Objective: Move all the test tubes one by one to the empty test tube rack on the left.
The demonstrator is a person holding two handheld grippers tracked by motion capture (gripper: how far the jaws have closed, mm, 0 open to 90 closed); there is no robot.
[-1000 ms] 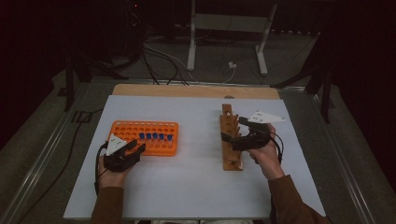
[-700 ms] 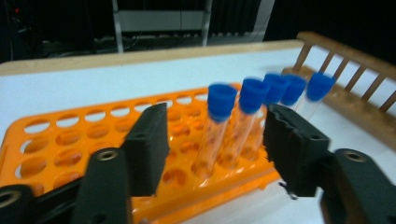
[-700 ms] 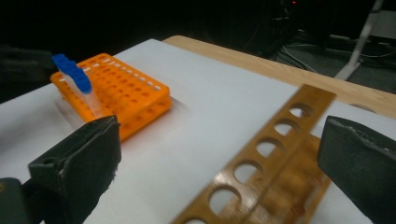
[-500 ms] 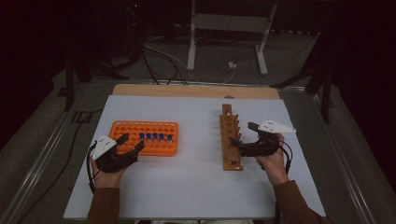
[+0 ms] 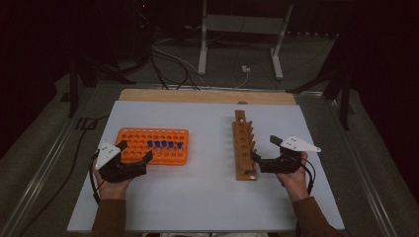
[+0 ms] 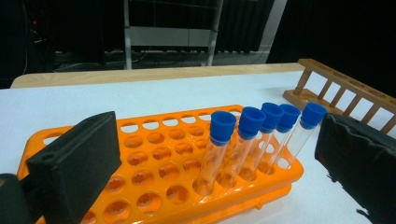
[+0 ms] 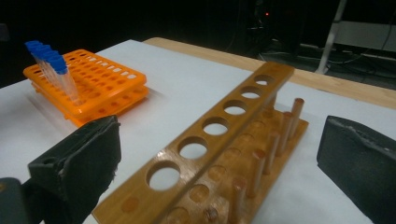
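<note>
Five clear test tubes with blue caps (image 6: pixel 261 140) stood in a row along one edge of the orange tube rack (image 5: pixel 153 145) on the white table (image 5: pixel 207 197). My left gripper (image 5: pixel 133 155) rested just beside the rack's near corner, jaws spread wide and holding nothing. Well apart to the right lay a wooden test tube rack (image 7: pixel 219 154) — its holes empty. My right gripper (image 5: pixel 257 159) sat near its close end, jaws likewise spread.

The room is dark past the white table (image 5: pixel 207 197). A grey metal stand (image 5: pixel 239 29) rests on the grey floor (image 5: pixel 44 143), with black and white cables (image 5: pixel 168 64) trailing beside it.
</note>
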